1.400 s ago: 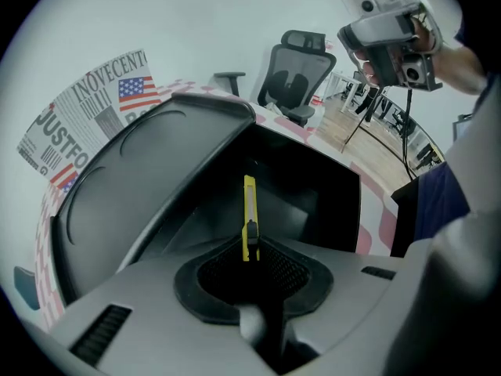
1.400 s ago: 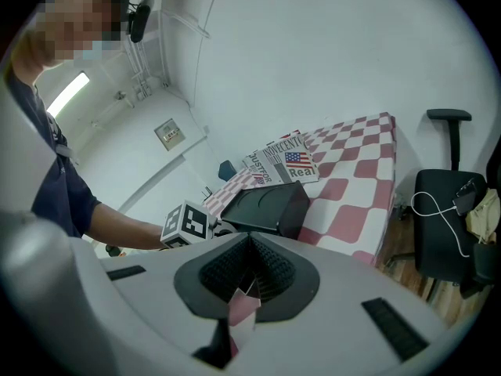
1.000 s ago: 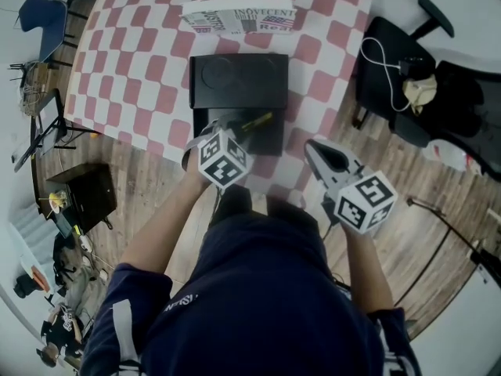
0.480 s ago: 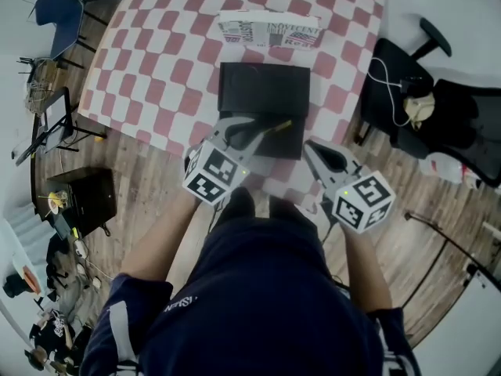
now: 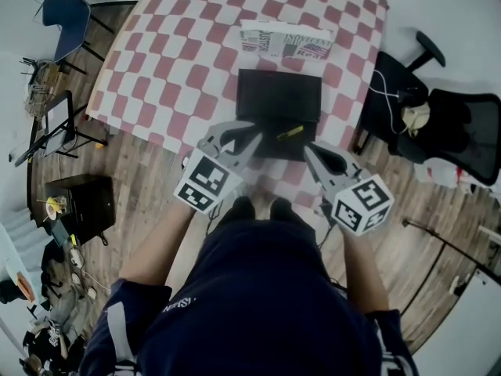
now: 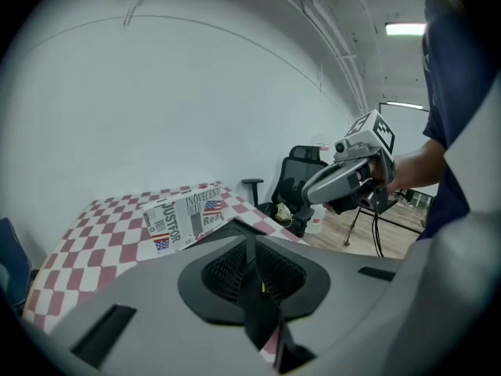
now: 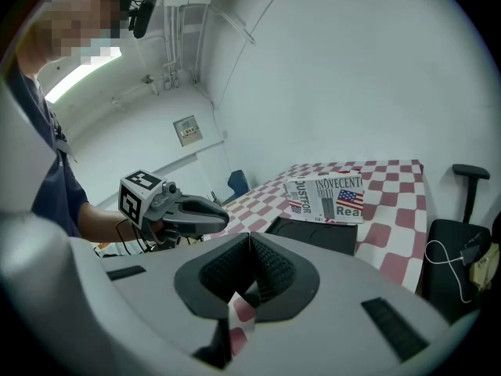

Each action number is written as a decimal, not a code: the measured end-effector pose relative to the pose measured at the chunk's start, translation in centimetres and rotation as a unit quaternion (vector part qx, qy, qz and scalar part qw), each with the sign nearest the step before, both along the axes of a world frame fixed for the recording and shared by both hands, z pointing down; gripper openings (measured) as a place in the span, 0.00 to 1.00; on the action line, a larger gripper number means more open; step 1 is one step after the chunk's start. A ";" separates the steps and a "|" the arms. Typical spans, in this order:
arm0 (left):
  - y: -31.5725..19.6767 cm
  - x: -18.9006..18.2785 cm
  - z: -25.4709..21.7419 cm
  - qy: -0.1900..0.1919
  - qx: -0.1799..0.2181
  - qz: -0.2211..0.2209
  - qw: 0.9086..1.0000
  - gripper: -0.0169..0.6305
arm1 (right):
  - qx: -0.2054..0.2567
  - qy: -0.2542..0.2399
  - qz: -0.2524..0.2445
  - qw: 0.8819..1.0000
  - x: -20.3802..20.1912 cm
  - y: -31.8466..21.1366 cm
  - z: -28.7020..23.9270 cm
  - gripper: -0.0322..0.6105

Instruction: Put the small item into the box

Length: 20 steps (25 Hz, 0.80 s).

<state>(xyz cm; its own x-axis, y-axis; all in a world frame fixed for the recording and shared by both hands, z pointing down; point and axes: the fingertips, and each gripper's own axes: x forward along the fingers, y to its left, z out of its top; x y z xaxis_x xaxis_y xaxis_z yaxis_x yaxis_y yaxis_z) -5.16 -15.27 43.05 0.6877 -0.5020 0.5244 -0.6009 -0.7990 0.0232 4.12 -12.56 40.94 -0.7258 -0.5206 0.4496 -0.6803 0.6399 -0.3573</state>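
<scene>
A small yellow-green stick-like item (image 5: 290, 131) lies in the near half of the open black box (image 5: 279, 100) on the checkered cloth. My left gripper (image 5: 237, 134) hovers just short of the box's near left corner. Its jaws are closing and almost together, with nothing between them. In the left gripper view only a dark slit shows between the fingers (image 6: 235, 269). My right gripper (image 5: 316, 154) hangs at the box's near right corner, shut and empty. In the right gripper view, cloth shows through the small gap under its fingers (image 7: 270, 269).
A newspaper-print carton (image 5: 286, 41) lies behind the black box and also shows as the carton (image 7: 325, 198) in the right gripper view. The checkered table (image 5: 172, 61) ends near my body. A black office chair (image 5: 442, 124) stands at the right, and a black case (image 5: 82, 198) sits on the floor at the left.
My left gripper has drawn back from over the box toward my body and its jaws have narrowed. The yellow-green item stays in the box. The right gripper has barely moved.
</scene>
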 end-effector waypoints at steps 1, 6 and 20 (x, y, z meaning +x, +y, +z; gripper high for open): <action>0.1 -0.4 -0.3 0.004 0.001 -0.001 1.000 0.12 | 0.003 0.002 0.000 1.000 -0.3 0.2 -0.2 0.08; 0.7 -1.7 -1.3 0.018 0.008 -0.001 1.000 0.10 | 0.019 0.005 0.002 1.000 -1.7 0.8 -1.1 0.07; 2.4 -2.4 -5.4 0.055 0.049 0.025 0.997 0.07 | 0.047 0.003 0.002 0.999 -3.7 2.3 -2.9 0.07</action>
<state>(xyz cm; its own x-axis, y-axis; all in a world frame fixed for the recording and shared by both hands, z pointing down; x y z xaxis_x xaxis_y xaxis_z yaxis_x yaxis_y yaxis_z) -7.53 -12.91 37.61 0.7638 -0.5113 0.3939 -0.5587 -0.8293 0.0069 0.39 -10.28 38.07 -0.7212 -0.5631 0.4035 -0.6847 0.6681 -0.2913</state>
